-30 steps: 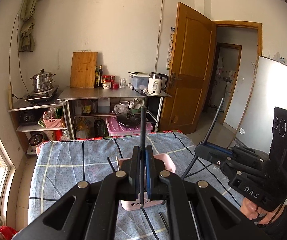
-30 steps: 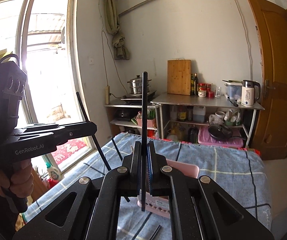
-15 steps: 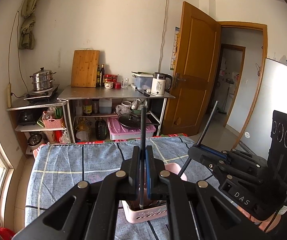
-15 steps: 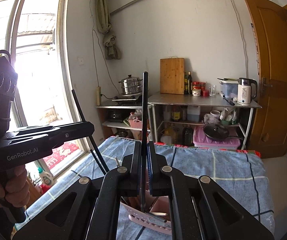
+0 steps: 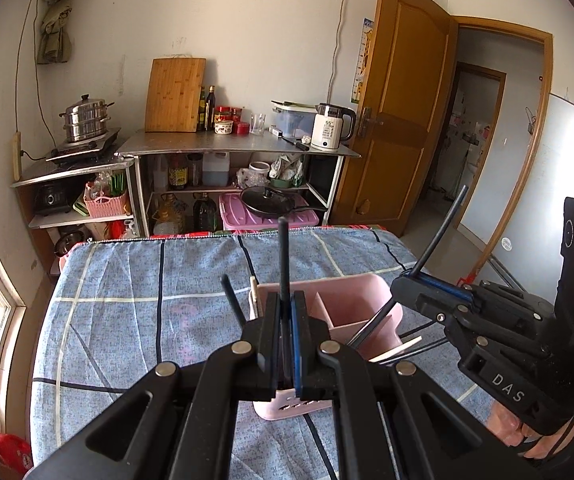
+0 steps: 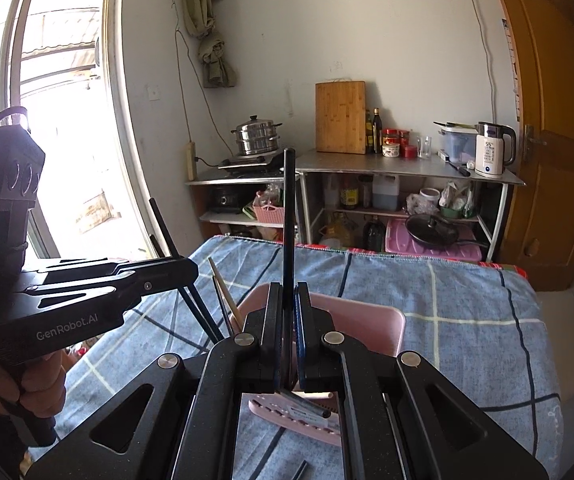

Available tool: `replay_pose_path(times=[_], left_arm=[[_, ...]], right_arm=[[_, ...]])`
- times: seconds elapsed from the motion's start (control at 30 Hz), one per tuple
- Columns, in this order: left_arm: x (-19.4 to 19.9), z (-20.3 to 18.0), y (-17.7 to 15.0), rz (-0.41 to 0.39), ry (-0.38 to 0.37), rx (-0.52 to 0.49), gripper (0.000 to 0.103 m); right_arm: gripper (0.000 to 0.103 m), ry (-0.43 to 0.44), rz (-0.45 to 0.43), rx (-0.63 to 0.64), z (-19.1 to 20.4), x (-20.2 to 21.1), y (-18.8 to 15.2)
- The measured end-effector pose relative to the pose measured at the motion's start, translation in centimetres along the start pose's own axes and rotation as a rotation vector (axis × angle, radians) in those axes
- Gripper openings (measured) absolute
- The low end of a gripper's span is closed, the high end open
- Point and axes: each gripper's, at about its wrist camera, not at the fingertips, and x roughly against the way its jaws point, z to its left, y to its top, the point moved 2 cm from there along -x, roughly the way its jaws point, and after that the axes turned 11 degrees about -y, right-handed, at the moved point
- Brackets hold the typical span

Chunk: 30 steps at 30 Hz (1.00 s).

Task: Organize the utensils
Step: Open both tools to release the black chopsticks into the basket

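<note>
A pink divided utensil holder (image 5: pixel 351 300) stands on the blue checked tablecloth (image 5: pixel 127 312); it also shows in the right wrist view (image 6: pixel 367 324). My left gripper (image 5: pixel 285 312) is shut on a black chopstick (image 5: pixel 283 252) held upright over the holder's left part. My right gripper (image 6: pixel 286 304) is shut on another black chopstick (image 6: pixel 288 216), upright over the holder. In the left wrist view the right gripper (image 5: pixel 419 280) holds its chopstick slanting into the holder. Several chopsticks (image 6: pixel 223 300) stand in the holder.
Loose black chopsticks (image 6: pixel 299 472) lie on the cloth near the holder's front. Behind the table stand metal shelves (image 5: pixel 239 148) with a cutting board, kettle (image 5: pixel 331 126), bottles and a steamer pot (image 5: pixel 85 118). A wooden door (image 5: pixel 399 112) is at the right, a window (image 6: pixel 47 120) at the left.
Both grippers have come down and forward over the pink holder with their chopsticks. The right gripper's chopstick tip has gone into the holder.
</note>
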Motion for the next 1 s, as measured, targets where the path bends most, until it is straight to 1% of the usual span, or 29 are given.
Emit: replay_pose_path(times=[0.2,0.47,0.5,0.57,0.63,0.83,0.9,1.0], left_arm=[[-1.3,0.4,-1.3,0.036,0.004,0.011,0.006],[-1.2,0.3,-1.6,0.032,0.010,-0.006,0.006],[-1.0,0.3,-1.6,0.029,0.014,-0.007,0.007],[-0.5,0.3,-1.5,0.015,0.019,-0.008,0.015],[0.1,0.2,-1.5,-0.003,0.021,-0.008,0.021],[2.4,-0.4,-1.5,-0.052,0.028,-0.014,0.024],[3.1,-0.7,-1.7,-0.067,0.042,-0.023,0.025],[4.4,-1.2,-2.3,-0.090,0.053,-0.037,0.028]], right_arm=[[0.005,-0.004,0.039,0.009,-0.2,-0.7,-1.1],[0.005,-0.006,0.060,0.001,-0.4,-0.9,-1.7],[0.005,-0.008,0.056,0.002,-0.4,-0.7,-1.6],[0.006,-0.016,0.047,0.004,-0.5,-0.2,-1.4],[0.012,-0.015,0.036,0.002,-0.7,0.5,-1.2],[0.013,-0.025,-0.013,-0.021,-1.6,3.1,-1.0],[0.014,-0.025,-0.023,-0.032,-2.0,4.0,-1.1],[0.014,-0.019,-0.043,-0.037,-2.3,5.5,-1.5]])
